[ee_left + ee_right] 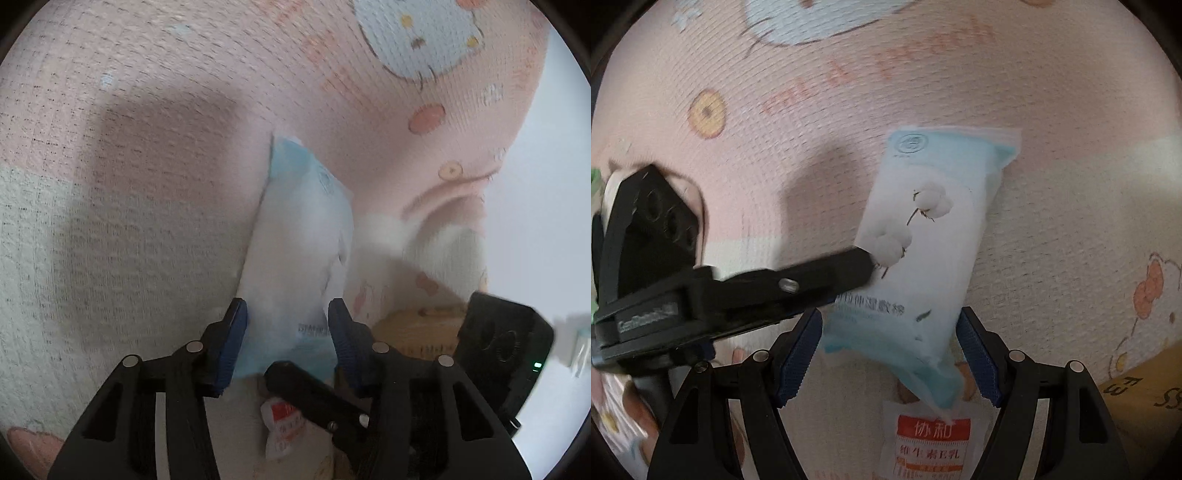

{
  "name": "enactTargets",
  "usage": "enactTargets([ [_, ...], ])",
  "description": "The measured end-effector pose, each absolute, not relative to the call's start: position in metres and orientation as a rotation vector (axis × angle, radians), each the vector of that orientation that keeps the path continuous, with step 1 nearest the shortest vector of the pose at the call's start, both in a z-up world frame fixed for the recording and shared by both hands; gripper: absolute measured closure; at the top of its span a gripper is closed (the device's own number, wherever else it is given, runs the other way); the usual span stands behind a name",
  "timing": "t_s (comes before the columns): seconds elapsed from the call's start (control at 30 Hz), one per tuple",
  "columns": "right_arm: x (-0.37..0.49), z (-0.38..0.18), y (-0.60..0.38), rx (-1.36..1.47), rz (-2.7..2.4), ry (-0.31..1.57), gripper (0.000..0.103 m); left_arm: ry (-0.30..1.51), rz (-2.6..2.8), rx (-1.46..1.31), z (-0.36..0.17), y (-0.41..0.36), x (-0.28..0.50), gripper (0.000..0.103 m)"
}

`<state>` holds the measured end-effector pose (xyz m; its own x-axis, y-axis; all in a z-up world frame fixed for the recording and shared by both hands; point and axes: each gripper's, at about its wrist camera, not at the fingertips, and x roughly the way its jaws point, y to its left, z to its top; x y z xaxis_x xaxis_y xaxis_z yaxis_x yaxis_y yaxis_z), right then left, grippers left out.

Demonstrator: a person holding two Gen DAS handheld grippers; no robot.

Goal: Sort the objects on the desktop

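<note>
In the right wrist view, the left gripper (864, 258) reaches in from the left edge as a dark arm whose tip lies at the left side of a white-and-blue wipes packet (916, 258) in the middle of the frame. The packet lies flat and slanted on a pink patterned mat (775, 147) covering the surface. Below it, at bottom centre, a small white sachet (931, 446) with a red band peeks out from under the packet's lower end. The right gripper (890, 354) hangs with its jaws open, one either side of that lower end, pads apart from the film. In the left wrist view the left gripper (288, 325) straddles the same packet (303, 240) at frame centre; its jaws stand wide, and blur leaves it unclear whether the pads press the wrapper yet. Sorting looks barely begun — packet and sachet both lie loose, with no bin or tray in view. Writing: the packet shows a cotton-boll picture, a round logo and Chinese characters too soft to read surely; the sachet's band reads 协和, with smaller red text beneath; at far right a tan cardboard edge (1145, 387) carries partial black letters.
</note>
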<state>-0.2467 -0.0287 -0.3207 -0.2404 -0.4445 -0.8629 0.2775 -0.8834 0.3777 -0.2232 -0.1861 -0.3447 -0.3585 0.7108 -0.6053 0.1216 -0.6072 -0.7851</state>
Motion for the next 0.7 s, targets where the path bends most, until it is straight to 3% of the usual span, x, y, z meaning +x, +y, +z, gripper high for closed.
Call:
enactTargets([
  [0.2,-0.221,-0.302,-0.044,1.511,-2.156,0.004,0.031,-0.915,2.108,-1.49,-0.328,-0.17,-0.197,0.057],
  [0.7,-0.119,-0.278,-0.019,1.475,-2.123,-0.011,0.031,-0.649,2.105,-1.536,-0.305,-0.144,-0.096,0.066],
])
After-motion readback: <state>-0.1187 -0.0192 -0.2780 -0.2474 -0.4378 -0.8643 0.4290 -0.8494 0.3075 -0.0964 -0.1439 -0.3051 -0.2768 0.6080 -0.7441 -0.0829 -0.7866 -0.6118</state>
